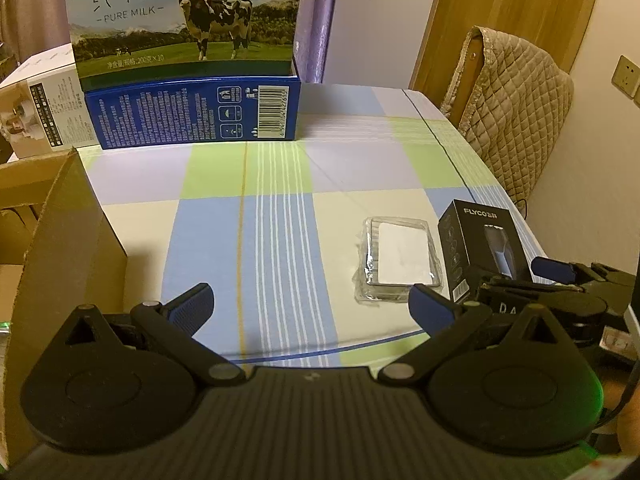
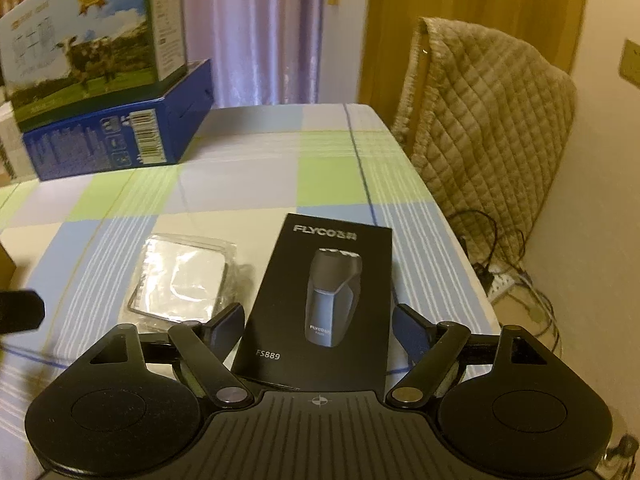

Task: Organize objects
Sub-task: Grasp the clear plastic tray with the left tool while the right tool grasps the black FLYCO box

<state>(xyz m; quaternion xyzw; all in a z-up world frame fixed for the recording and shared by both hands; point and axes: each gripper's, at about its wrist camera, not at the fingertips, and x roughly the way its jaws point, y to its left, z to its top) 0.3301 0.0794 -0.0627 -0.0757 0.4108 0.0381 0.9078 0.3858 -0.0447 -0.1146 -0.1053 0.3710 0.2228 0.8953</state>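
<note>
A black FLYCO shaver box (image 2: pixel 320 280) lies at the table's right edge. My right gripper (image 2: pixel 318 320) has a finger against each long side of its near end and is shut on it. In the left wrist view the same box (image 1: pixel 476 240) sits at the right with the right gripper (image 1: pixel 516 276) across its lower part. A clear plastic packet (image 1: pixel 398 260) holding a white card lies just left of the box; the right wrist view shows the packet (image 2: pixel 184 276) too. My left gripper (image 1: pixel 310 302) hovers open over the near tablecloth, holding nothing.
An open cardboard box (image 1: pixel 60 232) stands at the left table edge. A milk carton (image 1: pixel 184 20) rests on a blue box (image 1: pixel 192 114) at the back. A quilt-covered chair (image 2: pixel 492 112) stands right of the checked tablecloth (image 1: pixel 280 184), with cables (image 2: pixel 504 264) on the floor.
</note>
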